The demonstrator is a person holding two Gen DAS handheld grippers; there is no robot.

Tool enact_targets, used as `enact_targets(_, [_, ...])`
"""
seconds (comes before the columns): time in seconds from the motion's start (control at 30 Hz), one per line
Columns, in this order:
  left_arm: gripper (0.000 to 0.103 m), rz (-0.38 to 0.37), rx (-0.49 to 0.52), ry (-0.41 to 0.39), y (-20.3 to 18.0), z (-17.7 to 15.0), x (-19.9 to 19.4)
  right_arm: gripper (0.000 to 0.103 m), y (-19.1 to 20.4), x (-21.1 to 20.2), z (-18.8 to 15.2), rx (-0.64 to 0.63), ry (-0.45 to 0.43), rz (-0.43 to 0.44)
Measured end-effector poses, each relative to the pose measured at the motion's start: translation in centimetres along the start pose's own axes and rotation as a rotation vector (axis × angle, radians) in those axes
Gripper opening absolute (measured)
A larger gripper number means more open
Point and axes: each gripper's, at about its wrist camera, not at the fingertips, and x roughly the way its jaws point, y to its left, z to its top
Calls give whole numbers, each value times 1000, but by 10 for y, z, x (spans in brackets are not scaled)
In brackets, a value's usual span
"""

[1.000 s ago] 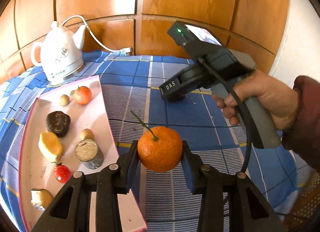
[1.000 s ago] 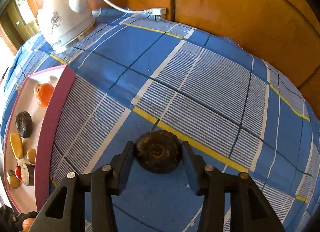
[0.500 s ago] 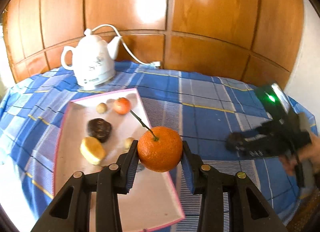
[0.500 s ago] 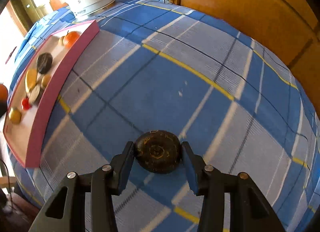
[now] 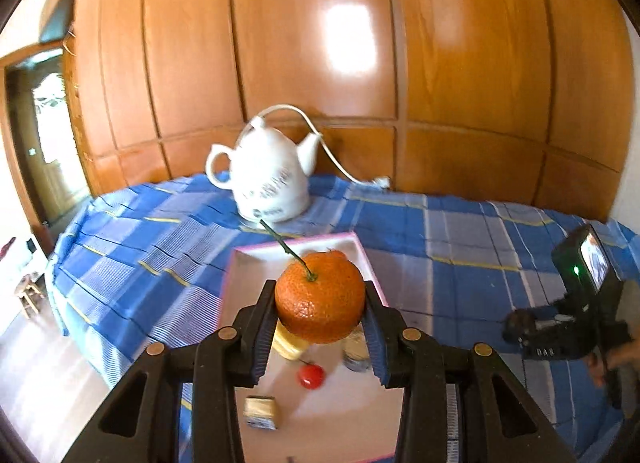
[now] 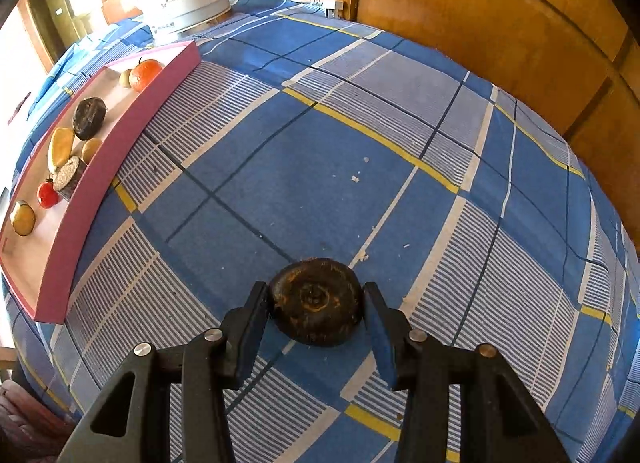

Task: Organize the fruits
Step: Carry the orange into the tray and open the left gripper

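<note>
While my left gripper [image 5: 320,327] pinches the round orange tangerine with its thin green stem [image 5: 320,297] between both pads, the fruit hangs above the pink-rimmed white rectangular tray [image 5: 248,263]. Under it on the tray lie a small red cherry tomato [image 5: 311,376], a yellow fruit piece [image 5: 286,345] and a small pale wrapped block [image 5: 261,412]. My right gripper [image 6: 316,313] points down at the blue checked tablecloth [image 6: 360,135], its pads pressed against a dark brown flattened round fruit [image 6: 316,299]. A white ceramic kettle [image 5: 270,179] stands beyond the tray.
</note>
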Motion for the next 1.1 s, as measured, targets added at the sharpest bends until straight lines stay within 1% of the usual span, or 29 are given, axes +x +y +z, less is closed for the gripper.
enact_targets(0.2, [40,32,-14,-22,12,3,-6,47,3,1,0,3,-6,-6])
enact_targets(0.6, [40,41,-26,-5,15,0,4,47,2,1,0,8,-7,0])
enact_targets(0.63, [40,37,-27,3,16,-1,6,47,2,1,0,7,-7,0])
enact_targets(0.7, [41,2,-65,51,21,-5,17,47,2,1,0,5,-7,-3])
enact_targets(0.73, [41,-29,-111,98,29,-10,28,47,2,1,0,4,-7,-4])
enact_targets(0.83, [40,-65,-219,195,49,-24,50,47,2,1,-1,2,-6,-7])
enact_targets(0.93, [40,-47,-243,220,61,-33,62,47,3,1,-1,2,-3,-8])
enact_targets(1.1, [40,-66,-249,235,65,-31,80,47,3,1,0,0,-1,-10])
